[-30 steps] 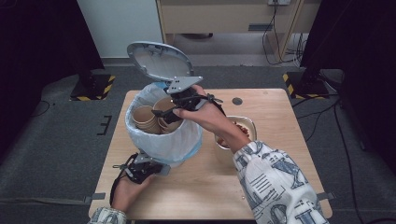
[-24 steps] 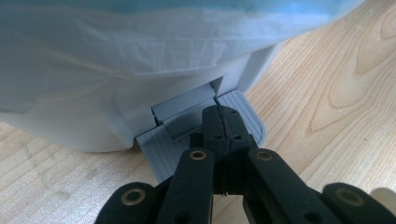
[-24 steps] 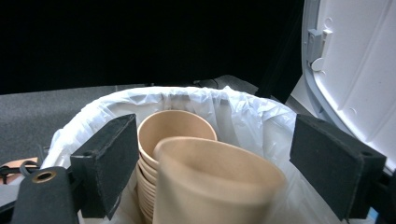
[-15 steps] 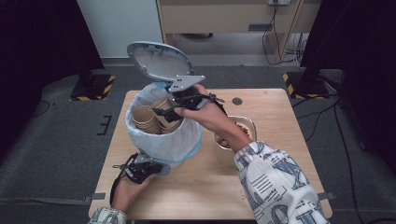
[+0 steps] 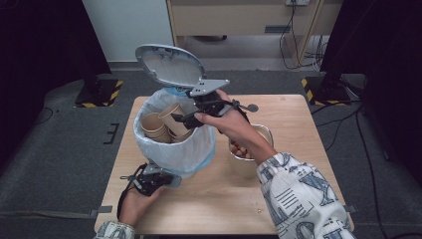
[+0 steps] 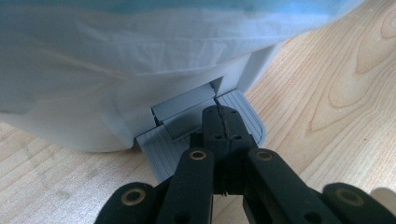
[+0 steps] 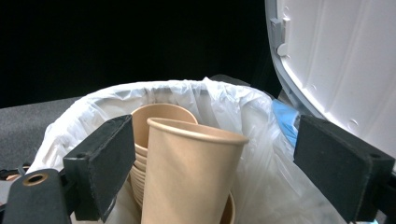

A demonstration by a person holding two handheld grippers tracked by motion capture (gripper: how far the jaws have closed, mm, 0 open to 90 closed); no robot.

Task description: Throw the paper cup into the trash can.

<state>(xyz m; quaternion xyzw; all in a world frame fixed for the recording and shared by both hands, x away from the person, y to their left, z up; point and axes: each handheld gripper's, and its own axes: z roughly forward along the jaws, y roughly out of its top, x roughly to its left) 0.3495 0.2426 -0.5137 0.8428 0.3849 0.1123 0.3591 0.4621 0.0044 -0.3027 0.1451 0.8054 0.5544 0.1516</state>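
Left tongs (image 6: pixel 223 122), pressed together, hold the bin's pedal (image 6: pixel 243 112) down; right tongs (image 7: pixel 212 172), just opened, release a paper cup (image 7: pixel 187 172) at twelve o'clock. Next: withdraw.

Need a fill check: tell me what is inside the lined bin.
Inside the bin, within its white liner, brown paper cups are stacked, with one cup standing between the right gripper's open jaws. The cups and liner hide the bottom.
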